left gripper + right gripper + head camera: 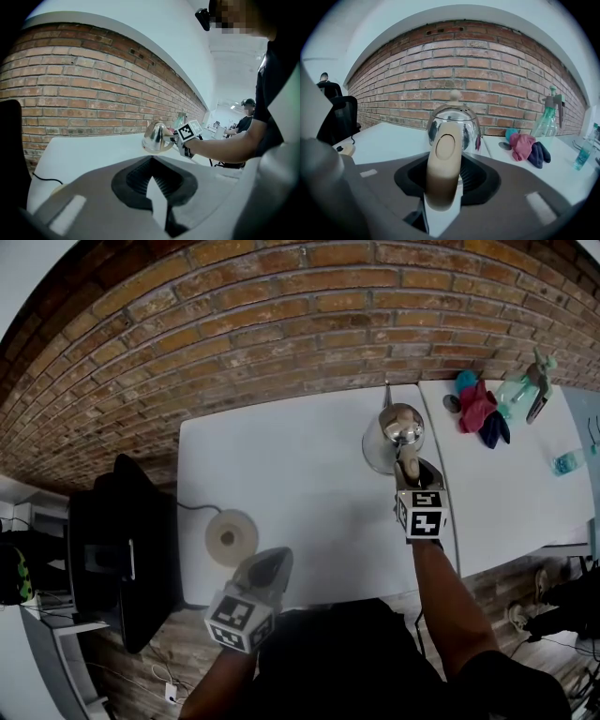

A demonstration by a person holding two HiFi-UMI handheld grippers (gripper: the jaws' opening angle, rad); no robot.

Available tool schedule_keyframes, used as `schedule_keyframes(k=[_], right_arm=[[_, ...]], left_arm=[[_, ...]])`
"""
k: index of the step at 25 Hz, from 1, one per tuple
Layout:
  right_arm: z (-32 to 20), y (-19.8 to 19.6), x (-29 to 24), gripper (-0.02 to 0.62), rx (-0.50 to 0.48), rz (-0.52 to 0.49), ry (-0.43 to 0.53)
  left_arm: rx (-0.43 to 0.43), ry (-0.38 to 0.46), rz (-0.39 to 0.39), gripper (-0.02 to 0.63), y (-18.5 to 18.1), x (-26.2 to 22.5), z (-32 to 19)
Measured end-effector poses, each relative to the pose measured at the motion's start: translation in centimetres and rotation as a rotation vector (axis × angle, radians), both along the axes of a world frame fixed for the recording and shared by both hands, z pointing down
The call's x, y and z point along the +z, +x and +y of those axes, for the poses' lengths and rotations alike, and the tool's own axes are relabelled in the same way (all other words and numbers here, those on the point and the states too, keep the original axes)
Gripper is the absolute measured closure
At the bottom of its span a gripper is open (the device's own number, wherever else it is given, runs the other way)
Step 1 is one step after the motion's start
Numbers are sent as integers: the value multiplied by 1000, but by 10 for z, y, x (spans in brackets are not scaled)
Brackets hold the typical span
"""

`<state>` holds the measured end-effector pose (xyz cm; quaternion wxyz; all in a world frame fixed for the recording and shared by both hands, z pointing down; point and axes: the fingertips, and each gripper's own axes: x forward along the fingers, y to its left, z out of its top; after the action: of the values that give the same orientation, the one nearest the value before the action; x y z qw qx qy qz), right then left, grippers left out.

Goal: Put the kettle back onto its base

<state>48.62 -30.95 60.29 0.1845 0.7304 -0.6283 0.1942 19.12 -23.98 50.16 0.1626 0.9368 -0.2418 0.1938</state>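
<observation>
The shiny steel kettle stands on the white table near its right edge, spout toward the brick wall. My right gripper reaches it from the near side, and the beige handle fills the gap between its jaws. The round beige base lies at the table's front left, well apart from the kettle, with its cable running off to the left. My left gripper hovers just right of the base at the front edge, shut and empty. The left gripper view shows the kettle far ahead.
A second white table adjoins on the right, carrying a green spray bottle, red and blue cloths and a small clear bottle. A black office chair stands left of the table. The brick wall runs along the back.
</observation>
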Motion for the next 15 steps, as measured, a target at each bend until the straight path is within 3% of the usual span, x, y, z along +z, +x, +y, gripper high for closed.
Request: schedule_keyframes(k=[15], right_arm=[[6,0,-11,445,16,-18,36]], left_arm=[[-24,8,21,606,-20,-5,-2]])
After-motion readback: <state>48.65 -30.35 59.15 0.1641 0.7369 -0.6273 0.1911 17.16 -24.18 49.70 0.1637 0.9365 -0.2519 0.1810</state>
